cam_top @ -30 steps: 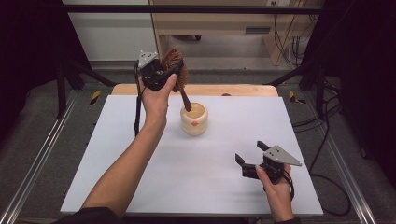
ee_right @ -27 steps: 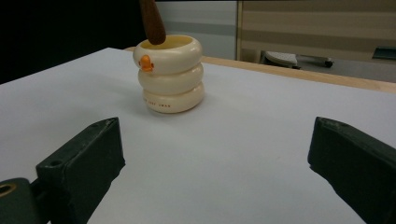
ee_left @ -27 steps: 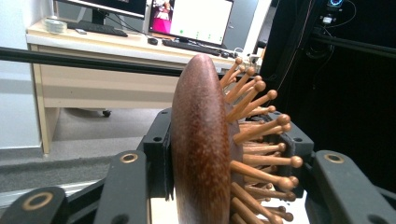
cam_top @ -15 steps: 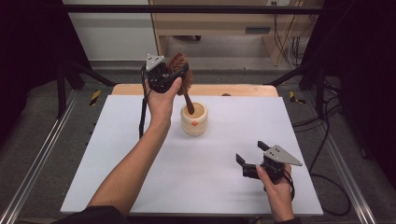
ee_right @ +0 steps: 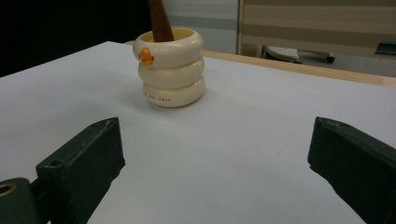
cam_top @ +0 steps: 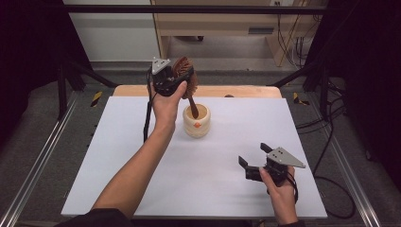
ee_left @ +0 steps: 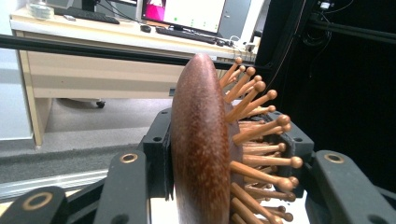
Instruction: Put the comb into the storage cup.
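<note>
Okay, taking the cream ringed ceramic cup with the orange duck face (cam_top: 197, 122) as my reference, going left to right.

Left gripper (cam_top: 182, 78) sits up and just left of the cup, above its far rim, raised off the white tabletop (cam_top: 118, 156). I see its jaws clamped on the head of the dark brown wooden hairbrush with ball-tipped wooden pins (cam_top: 185, 79). In the left gripper view the brush head (ee_left: 201, 144) stands on edge between the black jaws, smooth back to the left, pins fanning right, with the pads pressed against both sides. The left hand (cam_top: 165, 101) wraps the gripper body from below, and its cable hangs down on the left of the cup.

Brush handle runs down and right from the head into the cup's mouth; its lower end is inside the cup, tilted, leaning off vertical. In the right gripper view the handle (ee_right: 160, 21) rises out of the cup (ee_right: 170, 70), duck face turned left of centre. I can't tell whether the handle tip touches the cup's bottom.

Cup stands upright on the white tabletop, nearer the far edge, just in front of the light wooden strip (cam_top: 236, 91) along the back.

Right gripper (cam_top: 253, 165) is well to the right of the cup and nearer me, resting low at the tabletop, held by the right hand (cam_top: 279, 189). Its jaws stand wide apart with nothing between them, pointed toward the cup.
</note>
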`<state>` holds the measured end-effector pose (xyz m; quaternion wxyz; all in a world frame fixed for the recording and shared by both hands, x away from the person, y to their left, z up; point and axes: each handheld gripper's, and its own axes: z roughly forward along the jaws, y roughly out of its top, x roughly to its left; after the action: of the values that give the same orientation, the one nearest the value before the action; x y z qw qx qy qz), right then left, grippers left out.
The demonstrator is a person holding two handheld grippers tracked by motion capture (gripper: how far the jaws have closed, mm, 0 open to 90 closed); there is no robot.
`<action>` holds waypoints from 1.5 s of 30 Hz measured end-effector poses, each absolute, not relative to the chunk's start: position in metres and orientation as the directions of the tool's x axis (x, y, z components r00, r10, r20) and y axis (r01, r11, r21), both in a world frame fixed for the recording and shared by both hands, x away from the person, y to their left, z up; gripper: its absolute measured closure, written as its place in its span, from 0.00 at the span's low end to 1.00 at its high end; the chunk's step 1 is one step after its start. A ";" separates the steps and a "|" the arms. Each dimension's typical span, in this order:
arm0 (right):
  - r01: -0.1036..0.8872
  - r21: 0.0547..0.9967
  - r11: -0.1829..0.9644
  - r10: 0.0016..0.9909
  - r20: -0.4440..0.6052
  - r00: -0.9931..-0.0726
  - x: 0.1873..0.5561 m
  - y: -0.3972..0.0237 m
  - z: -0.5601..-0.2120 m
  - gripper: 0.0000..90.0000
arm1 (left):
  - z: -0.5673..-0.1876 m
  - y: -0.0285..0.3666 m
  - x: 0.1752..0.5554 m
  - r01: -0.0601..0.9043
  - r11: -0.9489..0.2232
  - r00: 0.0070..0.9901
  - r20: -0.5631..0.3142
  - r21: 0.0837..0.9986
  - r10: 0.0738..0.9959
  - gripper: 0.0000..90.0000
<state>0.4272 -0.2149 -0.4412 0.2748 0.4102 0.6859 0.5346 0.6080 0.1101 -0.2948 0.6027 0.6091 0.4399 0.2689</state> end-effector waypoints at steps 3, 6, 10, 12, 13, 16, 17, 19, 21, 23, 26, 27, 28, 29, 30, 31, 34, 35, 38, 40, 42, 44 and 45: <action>0.270 0.959 0.090 0.857 0.064 -0.512 0.427 -0.215 -0.441 0.04 | -0.296 0.109 0.608 0.213 0.112 0.470 -0.203 0.971 0.859 0.56; 0.270 0.958 0.094 0.856 0.061 -0.514 0.427 -0.215 -0.441 0.05 | -0.298 0.108 0.609 0.216 0.114 0.470 -0.205 0.970 0.858 0.56; 0.271 0.958 0.093 0.856 0.062 -0.514 0.427 -0.215 -0.441 0.04 | -0.300 0.107 0.609 0.220 0.112 0.471 -0.206 0.969 0.858 0.56; 0.272 0.958 0.094 0.855 0.062 -0.515 0.428 -0.215 -0.441 0.04 | -0.301 0.106 0.609 0.223 0.111 0.471 -0.207 0.969 0.857 0.56; 0.272 0.958 0.092 0.856 0.063 -0.513 0.428 -0.215 -0.441 0.04 | -0.302 0.106 0.609 0.223 0.112 0.471 -0.208 0.968 0.857 0.56; 0.274 0.957 0.090 0.857 0.065 -0.511 0.428 -0.216 -0.442 0.04 | -0.304 0.105 0.609 0.226 0.112 0.473 -0.209 0.968 0.856 0.56; 0.274 0.957 0.091 0.857 0.065 -0.511 0.428 -0.216 -0.442 0.04 | -0.304 0.105 0.610 0.226 0.110 0.474 -0.208 0.968 0.856 0.56; 0.276 0.957 0.089 0.858 0.067 -0.510 0.428 -0.215 -0.442 0.04 | -0.305 0.105 0.609 0.228 0.106 0.475 -0.205 0.968 0.856 0.56; 0.277 0.957 0.089 0.857 0.069 -0.511 0.428 -0.215 -0.442 0.04 | -0.307 0.104 0.609 0.229 0.101 0.476 -0.202 0.968 0.856 0.56; 0.277 0.957 0.089 0.857 0.068 -0.512 0.428 -0.215 -0.442 0.04 | -0.309 0.103 0.609 0.232 0.098 0.477 -0.201 0.968 0.856 0.56; 0.277 0.957 0.086 0.858 0.070 -0.509 0.428 -0.215 -0.442 0.04 | -0.311 0.102 0.610 0.238 0.097 0.477 -0.203 0.966 0.855 0.56; 0.279 0.957 0.083 0.857 0.074 -0.509 0.428 -0.215 -0.441 0.04 | -0.312 0.101 0.610 0.239 0.096 0.478 -0.202 0.966 0.855 0.56; 0.279 0.957 0.084 0.857 0.074 -0.509 0.428 -0.215 -0.441 0.04 | -0.312 0.101 0.610 0.239 0.094 0.479 -0.202 0.966 0.855 0.56; 0.278 0.957 0.087 0.858 0.070 -0.510 0.428 -0.215 -0.442 0.04 | -0.312 0.101 0.610 0.240 0.093 0.479 -0.201 0.966 0.854 0.56; 0.277 0.957 0.087 0.857 0.069 -0.510 0.428 -0.215 -0.442 0.04 | -0.312 0.101 0.609 0.239 0.092 0.480 -0.200 0.967 0.854 0.56; 0.277 0.957 0.088 0.857 0.069 -0.511 0.428 -0.215 -0.442 0.04 | -0.312 0.100 0.609 0.238 0.093 0.480 -0.201 0.967 0.854 0.56; 0.278 0.956 0.089 0.856 0.069 -0.512 0.428 -0.215 -0.442 0.04 | -0.313 0.100 0.610 0.239 0.094 0.480 -0.202 0.966 0.854 0.56; 0.278 0.956 0.089 0.856 0.069 -0.512 0.428 -0.215 -0.442 0.04 | -0.313 0.100 0.610 0.240 0.093 0.479 -0.202 0.966 0.854 0.56; 0.279 0.956 0.089 0.856 0.070 -0.513 0.428 -0.215 -0.442 0.04 | -0.314 0.100 0.610 0.243 0.092 0.480 -0.202 0.966 0.854 0.56; 0.279 0.956 0.089 0.855 0.070 -0.513 0.428 -0.215 -0.442 0.04 | -0.314 0.100 0.610 0.243 0.096 0.477 -0.205 0.965 0.855 0.55; 0.281 0.956 0.088 0.856 0.071 -0.513 0.428 -0.214 -0.442 0.04 | -0.315 0.099 0.610 0.244 0.087 0.479 -0.198 0.966 0.855 0.55; 0.280 0.956 0.089 0.855 0.071 -0.513 0.428 -0.214 -0.442 0.04 | -0.316 0.098 0.610 0.247 0.086 0.480 -0.199 0.965 0.854 0.55; 0.280 0.956 0.090 0.855 0.071 -0.514 0.428 -0.214 -0.442 0.04 | -0.317 0.098 0.610 0.248 0.084 0.481 -0.197 0.965 0.854 0.55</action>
<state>0.4279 -0.2145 -0.4420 0.2692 0.4130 0.6872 0.5335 0.6101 0.0978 -0.3170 0.5902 0.6263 0.4398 0.2569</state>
